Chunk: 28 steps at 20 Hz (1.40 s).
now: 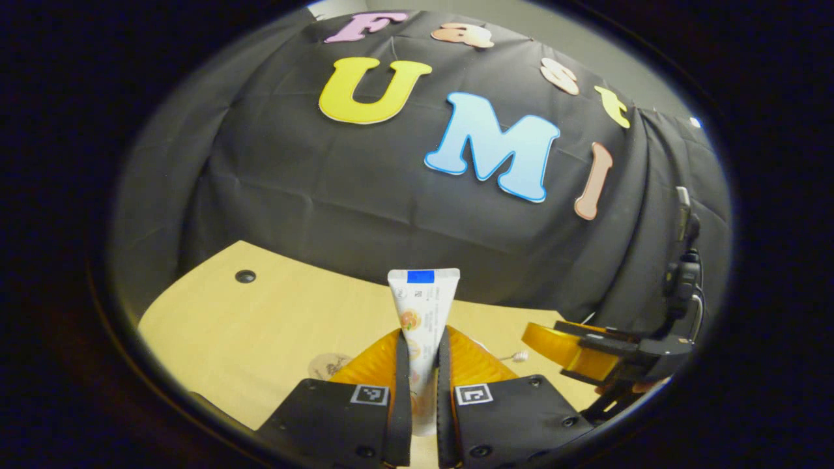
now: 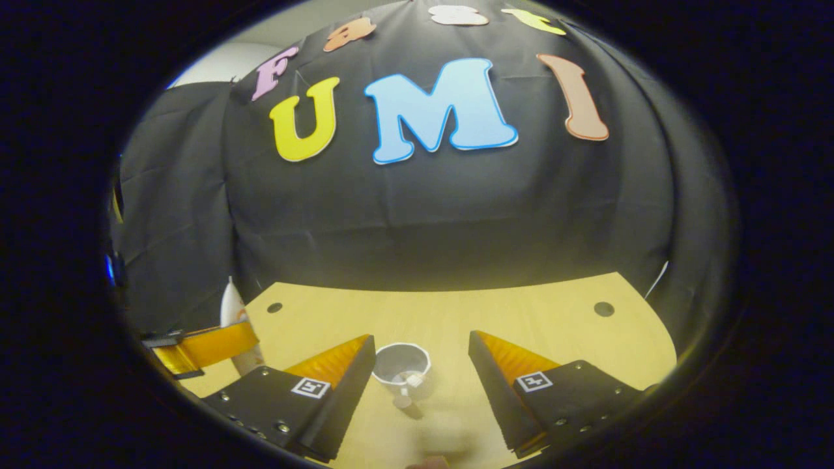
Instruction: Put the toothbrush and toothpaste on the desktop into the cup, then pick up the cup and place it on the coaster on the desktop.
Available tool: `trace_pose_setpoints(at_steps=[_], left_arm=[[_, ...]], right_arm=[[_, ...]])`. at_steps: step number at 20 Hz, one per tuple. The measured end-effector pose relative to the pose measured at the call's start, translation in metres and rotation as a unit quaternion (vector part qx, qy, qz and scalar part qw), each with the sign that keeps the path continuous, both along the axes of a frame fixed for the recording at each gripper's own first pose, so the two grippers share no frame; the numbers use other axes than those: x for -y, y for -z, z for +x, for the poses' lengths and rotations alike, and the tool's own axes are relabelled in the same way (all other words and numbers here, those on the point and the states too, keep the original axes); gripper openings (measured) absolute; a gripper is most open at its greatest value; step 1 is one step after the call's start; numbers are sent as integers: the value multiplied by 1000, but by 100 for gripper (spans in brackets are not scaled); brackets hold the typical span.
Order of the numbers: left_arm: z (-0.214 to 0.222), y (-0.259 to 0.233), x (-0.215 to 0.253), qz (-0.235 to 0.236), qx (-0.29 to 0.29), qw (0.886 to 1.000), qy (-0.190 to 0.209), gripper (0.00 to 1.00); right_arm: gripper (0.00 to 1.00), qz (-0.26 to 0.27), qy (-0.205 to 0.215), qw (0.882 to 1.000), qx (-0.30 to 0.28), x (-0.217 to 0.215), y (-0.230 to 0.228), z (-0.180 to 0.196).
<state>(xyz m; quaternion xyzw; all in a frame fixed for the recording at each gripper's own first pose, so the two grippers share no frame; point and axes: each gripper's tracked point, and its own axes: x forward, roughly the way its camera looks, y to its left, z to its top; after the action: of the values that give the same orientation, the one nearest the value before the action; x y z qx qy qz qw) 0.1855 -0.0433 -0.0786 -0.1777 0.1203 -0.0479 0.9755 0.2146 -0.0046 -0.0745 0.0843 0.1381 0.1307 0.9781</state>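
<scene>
Toothpaste [image 1: 422,326] is up off the desktop [image 1: 273,312] right now, pinched between the fingers of our left gripper [image 1: 423,391], both pads pressing its sides. In the left gripper view it stands at bottom centre, long axis running straight away from the jaws, crimped flat end pointing up toward the middle of the frame.

Our right gripper [image 2: 422,371] has its fingers spread wide with nothing between them. In the right gripper view the cup [image 2: 402,365] sits on the wood at lower centre, right in the gap between those fingers, mouth open upward. Something small seems to be lying in it already, maybe the toothbrush, but we can't tell for sure.

Same view, lower left: the left gripper and tube show there, so the cup lies off to the tube's right. We reckon the tube has to travel that way, then go in end first.
</scene>
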Motion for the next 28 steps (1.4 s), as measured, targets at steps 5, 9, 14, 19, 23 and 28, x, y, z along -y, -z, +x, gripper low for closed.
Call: trace_pose_setpoints(at_steps=[5,9,14,19,23,28], left_arm=[[48,-19,26,-30,80,996,13,22],[77,-33,45,-14,138,990,26,22],[108,-26,61,-8,169,985,22,22],[136,7,79,11,152,988,30,23],[144,30,90,34,133,990,38,26],[144,46,98,47,115,991,57,31]], right_arm=[[88,-3,41,999,-1,63,-7,-46],[88,-3,66,998,-22,94,6,-73],[88,14,82,994,-71,103,39,-90],[88,15,88,992,-85,109,47,-93],[88,18,88,991,-97,106,51,-89],[88,22,84,991,-104,96,53,-88]])
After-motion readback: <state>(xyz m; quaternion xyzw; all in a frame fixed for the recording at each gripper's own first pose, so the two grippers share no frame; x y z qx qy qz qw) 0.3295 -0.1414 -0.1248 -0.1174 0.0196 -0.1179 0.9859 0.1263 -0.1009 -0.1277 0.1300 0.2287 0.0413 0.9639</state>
